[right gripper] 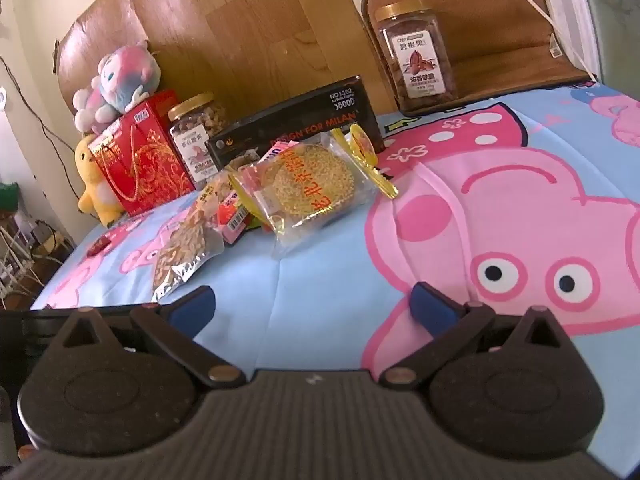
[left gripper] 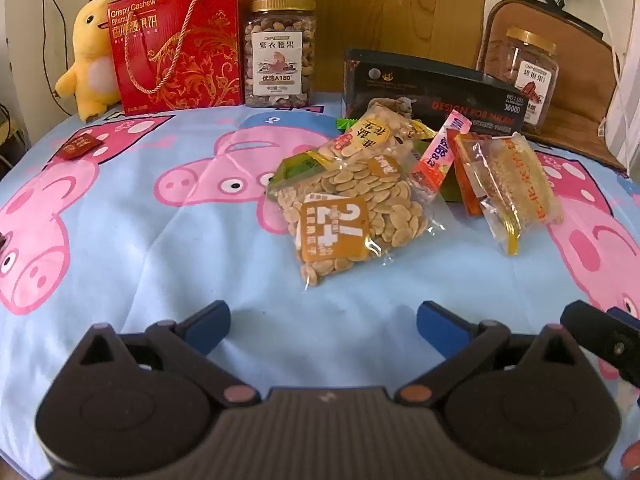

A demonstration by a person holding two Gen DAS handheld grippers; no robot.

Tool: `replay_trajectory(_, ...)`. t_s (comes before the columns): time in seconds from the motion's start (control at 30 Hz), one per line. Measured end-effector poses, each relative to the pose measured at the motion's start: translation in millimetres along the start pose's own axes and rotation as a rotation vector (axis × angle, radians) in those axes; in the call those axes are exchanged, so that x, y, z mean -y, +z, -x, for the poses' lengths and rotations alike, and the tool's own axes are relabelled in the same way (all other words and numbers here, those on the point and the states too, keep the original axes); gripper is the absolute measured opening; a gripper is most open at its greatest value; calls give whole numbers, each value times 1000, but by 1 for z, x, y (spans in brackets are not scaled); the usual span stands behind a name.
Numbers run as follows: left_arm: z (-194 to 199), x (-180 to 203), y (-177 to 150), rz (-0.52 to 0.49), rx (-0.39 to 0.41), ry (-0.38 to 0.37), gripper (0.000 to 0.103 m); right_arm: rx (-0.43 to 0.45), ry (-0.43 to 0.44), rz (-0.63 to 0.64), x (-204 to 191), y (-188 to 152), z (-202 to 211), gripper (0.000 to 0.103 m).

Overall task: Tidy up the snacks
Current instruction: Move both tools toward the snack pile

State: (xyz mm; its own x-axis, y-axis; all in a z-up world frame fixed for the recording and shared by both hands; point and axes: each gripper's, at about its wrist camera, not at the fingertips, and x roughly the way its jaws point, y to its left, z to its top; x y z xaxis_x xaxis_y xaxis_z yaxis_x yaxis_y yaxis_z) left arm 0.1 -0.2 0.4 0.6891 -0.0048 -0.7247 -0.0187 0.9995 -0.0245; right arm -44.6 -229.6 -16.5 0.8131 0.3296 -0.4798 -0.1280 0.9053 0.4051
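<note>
A pile of snack packets lies on the blue cartoon-pig cloth [left gripper: 120,248]. In front is a clear bag of seeds [left gripper: 348,216] with an orange label, behind it a peanut bag [left gripper: 372,132], a pink stick pack [left gripper: 436,152] and a wrapped round sesame cake [left gripper: 512,184]. My left gripper [left gripper: 323,322] is open and empty, just short of the seed bag. In the right wrist view the sesame cake [right gripper: 312,188] lies ahead of my right gripper [right gripper: 312,306], which is open and empty. The seed bag [right gripper: 180,252] is to its left.
A red gift box [left gripper: 176,44], a cashew jar [left gripper: 280,52], a black box [left gripper: 432,92] and a pecan jar [left gripper: 524,76] stand along the back. A yellow plush [left gripper: 88,60] sits far left. A small red packet [left gripper: 80,146] lies apart at left.
</note>
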Motion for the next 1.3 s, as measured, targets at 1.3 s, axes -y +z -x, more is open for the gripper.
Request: replay_trajectory(1.3,53,-15,-41,-74,325,-131,103,63,24,64,-15,-3,2,66)
